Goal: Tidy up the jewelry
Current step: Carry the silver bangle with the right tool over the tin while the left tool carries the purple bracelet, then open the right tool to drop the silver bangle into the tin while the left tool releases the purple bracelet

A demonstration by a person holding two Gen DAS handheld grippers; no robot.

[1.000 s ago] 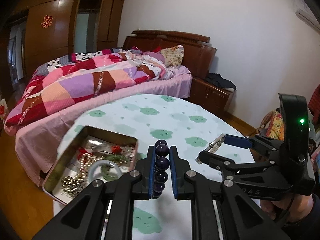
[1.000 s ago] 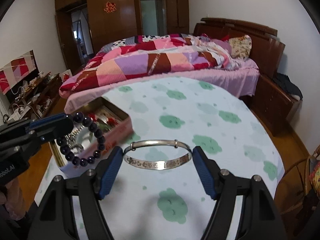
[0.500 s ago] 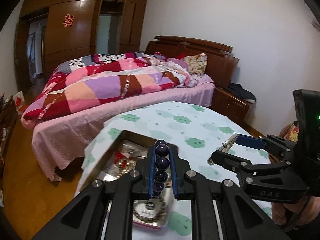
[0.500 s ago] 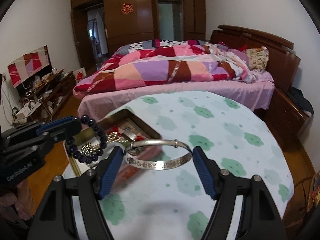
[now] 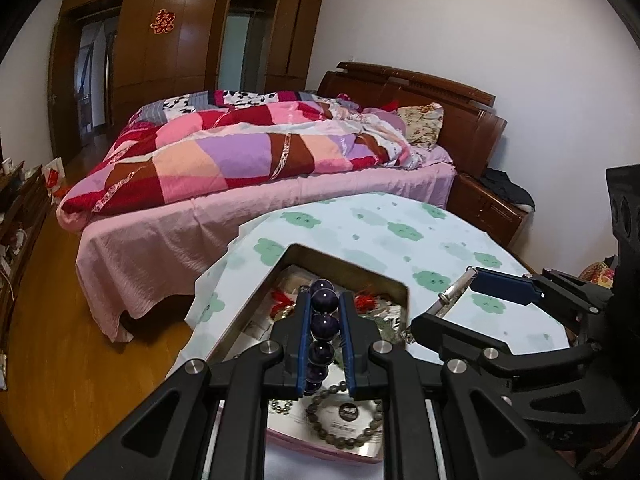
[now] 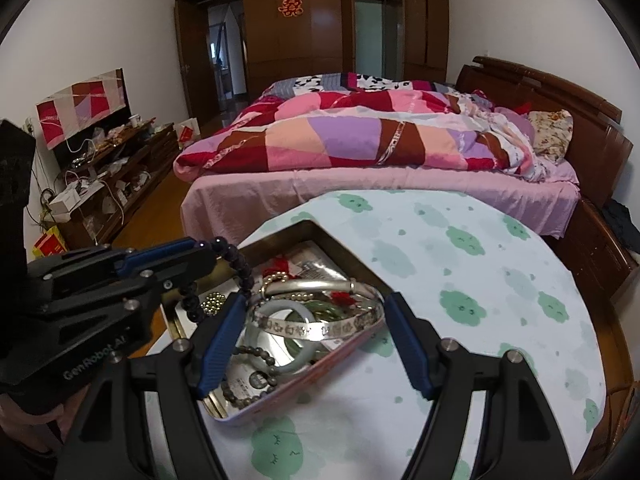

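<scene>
My left gripper [image 5: 324, 308] is shut on a dark purple bead bracelet [image 5: 322, 326] and holds it over the open metal tin [image 5: 348, 266]. The left gripper [image 6: 204, 254] and the purple bead bracelet [image 6: 240, 268] also show in the right wrist view. My right gripper [image 6: 312, 320] is shut on a silver bangle [image 6: 320, 330], held across its width above the tin [image 6: 280, 240]. In the left wrist view the right gripper [image 5: 448, 308] shows the silver bangle [image 5: 454, 292] edge-on. The tin holds a jade bangle [image 6: 280, 340], a grey bead bracelet [image 5: 344, 428] and red-tasselled pieces [image 6: 280, 266].
The tin stands at the left edge of a round table with a cloud-print cloth [image 6: 460, 280]. Beyond it is a bed with a patchwork quilt [image 6: 360, 136]. A wooden nightstand [image 5: 492, 208] is at the right, a cluttered low cabinet [image 6: 104, 172] at the left.
Both grippers have moved left, from over the table's cloth to above the tin, each still holding its bracelet. The tin's contents now lie directly under both grippers.
</scene>
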